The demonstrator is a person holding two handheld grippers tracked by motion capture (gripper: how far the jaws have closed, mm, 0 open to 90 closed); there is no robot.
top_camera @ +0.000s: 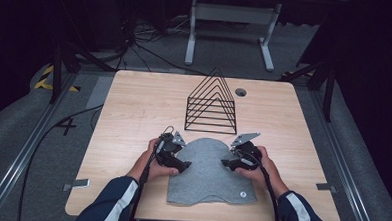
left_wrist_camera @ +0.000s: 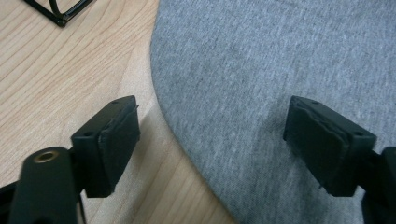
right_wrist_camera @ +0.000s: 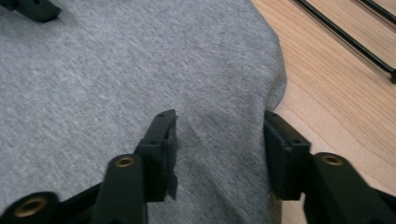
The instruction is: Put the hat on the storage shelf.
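Observation:
A grey knit cloth (top_camera: 208, 173) lies flat at the front middle of the wooden table (top_camera: 134, 103). My left gripper (top_camera: 181, 164) is at the cloth's left edge and my right gripper (top_camera: 227, 163) at its right edge, each held in a hand. In the left gripper view the gripper (left_wrist_camera: 211, 109) is open wide, one jaw over bare wood and the other over the cloth (left_wrist_camera: 280, 56). In the right gripper view the gripper (right_wrist_camera: 219, 119) is open, with the cloth (right_wrist_camera: 116, 70) under the gap and the outer jaw at the cloth's border. Nothing is held.
A black wire rack (top_camera: 211, 108) of triangular frames stands just behind the cloth; its base rods show as the rack (left_wrist_camera: 60, 11) and the rack (right_wrist_camera: 345, 37) in the gripper views. A round cable hole (top_camera: 241, 92) sits near the table's back edge. Dark floor and cables surround the table.

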